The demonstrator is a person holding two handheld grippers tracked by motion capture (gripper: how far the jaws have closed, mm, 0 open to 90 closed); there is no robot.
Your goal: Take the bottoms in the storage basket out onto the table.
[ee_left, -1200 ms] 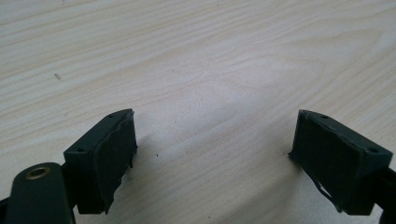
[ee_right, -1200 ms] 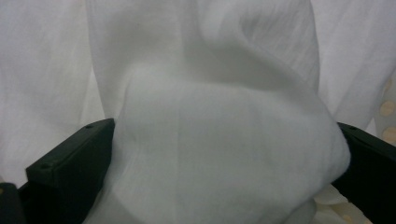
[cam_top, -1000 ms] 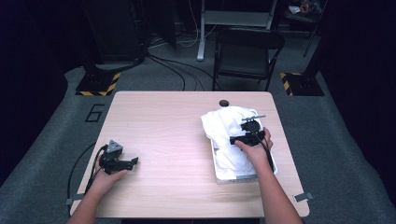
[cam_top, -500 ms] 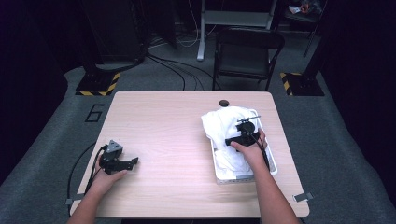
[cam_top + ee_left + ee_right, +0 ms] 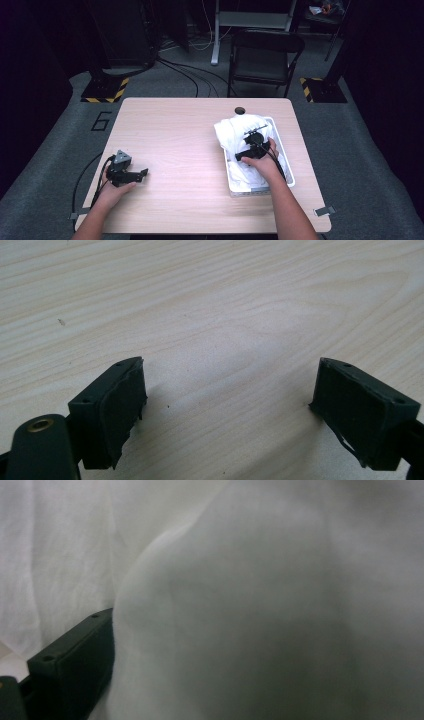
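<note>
White cloth (image 5: 260,605) (bunched) presses against right gripper (image 5: 248,151).

1. We note a white cloth (image 5: 240,137), crumpled and heaped, soft folds across its surface.
2. It lies in a shallow white tray (image 5: 286,165) on the right half of the worktop (image 5: 190,150); its far end bulges above the tray's rim and spills slightly over the left edge.
3. In the right gripper view the cloth (image 5: 260,605) shows as a smooth, rounded fold pressed against one pad of the right tongs, thin fabric with fine wrinkles behind it.
4. The tray sits lengthwise, its near end bare of bulk.
</note>
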